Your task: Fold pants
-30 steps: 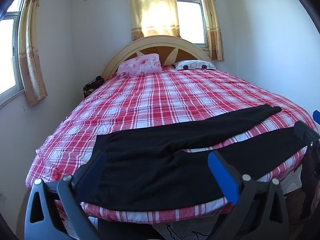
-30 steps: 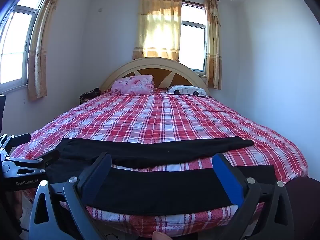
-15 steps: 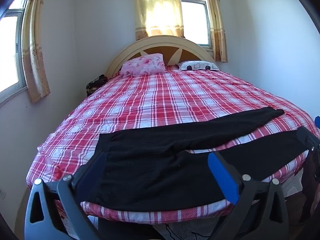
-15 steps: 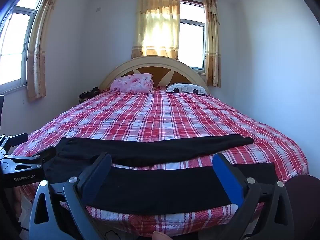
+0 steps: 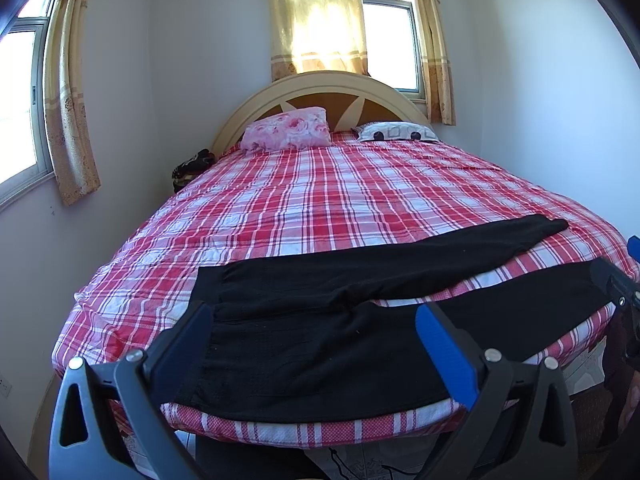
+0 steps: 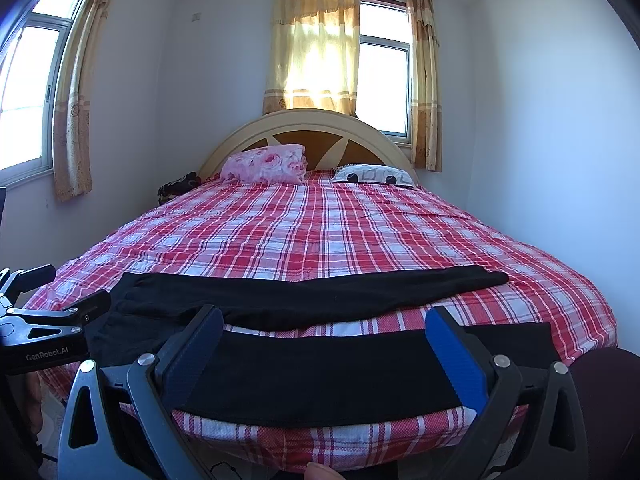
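Black and soft-looking, the pants [image 5: 320,320] lie spread flat across the foot of the bed [image 5: 340,200], waistband toward the left edge and the two legs running off to the right. The legs are parted — the far one angles up across the plaid to a tapered cuff, the near one runs along the mattress edge, with a wedge of red-and-white checked bedspread [image 6: 320,232] showing between them.

The left gripper [image 5: 314,336] hangs just in front of the seat and waistband area, its blue-padded fingers [image 5: 444,352] spread wide with nothing between them. The right gripper [image 6: 324,340] hovers before the near leg, jaws likewise wide apart and empty; in its view the left tool's black body sits at the far left beside the waistband, and a fingertip [image 6: 320,472] of the person shows at the bottom edge.

Farther out, a pink floral pillow [image 5: 288,134] and a white patterned pillow [image 5: 396,132] rest against the arched cream headboard [image 5: 320,88]. A dark bundle [image 5: 192,168] lies beside the bed by the left wall — what it is cannot be told. Yellow curtains [image 6: 316,48] hang over the window behind the headboard, sunlit.
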A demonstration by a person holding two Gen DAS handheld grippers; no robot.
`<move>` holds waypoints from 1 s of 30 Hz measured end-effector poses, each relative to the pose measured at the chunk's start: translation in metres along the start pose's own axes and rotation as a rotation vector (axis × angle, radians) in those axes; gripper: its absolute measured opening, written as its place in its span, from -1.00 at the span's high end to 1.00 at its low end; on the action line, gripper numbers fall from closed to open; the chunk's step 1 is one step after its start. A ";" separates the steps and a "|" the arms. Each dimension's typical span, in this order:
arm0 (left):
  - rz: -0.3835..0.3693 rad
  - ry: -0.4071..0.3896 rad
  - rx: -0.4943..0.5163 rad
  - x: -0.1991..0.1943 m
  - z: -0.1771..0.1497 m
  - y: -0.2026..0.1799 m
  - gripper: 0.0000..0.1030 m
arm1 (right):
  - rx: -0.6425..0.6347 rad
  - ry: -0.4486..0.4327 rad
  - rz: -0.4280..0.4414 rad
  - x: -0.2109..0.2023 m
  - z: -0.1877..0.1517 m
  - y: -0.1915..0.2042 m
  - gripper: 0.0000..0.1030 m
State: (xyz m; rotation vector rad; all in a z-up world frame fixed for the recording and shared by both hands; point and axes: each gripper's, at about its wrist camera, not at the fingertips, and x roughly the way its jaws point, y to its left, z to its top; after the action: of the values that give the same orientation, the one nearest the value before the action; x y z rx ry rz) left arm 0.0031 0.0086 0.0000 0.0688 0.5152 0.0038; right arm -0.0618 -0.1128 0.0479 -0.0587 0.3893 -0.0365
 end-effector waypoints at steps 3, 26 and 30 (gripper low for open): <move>-0.001 0.000 0.000 0.000 0.000 0.000 -1.00 | 0.000 0.001 0.001 0.000 -0.001 0.000 -0.98; 0.002 -0.002 -0.007 0.001 0.000 0.005 -1.00 | 0.009 0.015 -0.001 0.006 -0.003 -0.003 -0.98; 0.002 -0.001 -0.006 0.001 0.000 0.006 -1.00 | 0.010 0.016 0.000 0.005 -0.003 -0.004 -0.98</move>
State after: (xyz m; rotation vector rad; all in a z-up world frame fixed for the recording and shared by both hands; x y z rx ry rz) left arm 0.0043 0.0146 -0.0001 0.0634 0.5137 0.0076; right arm -0.0584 -0.1174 0.0434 -0.0484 0.4053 -0.0392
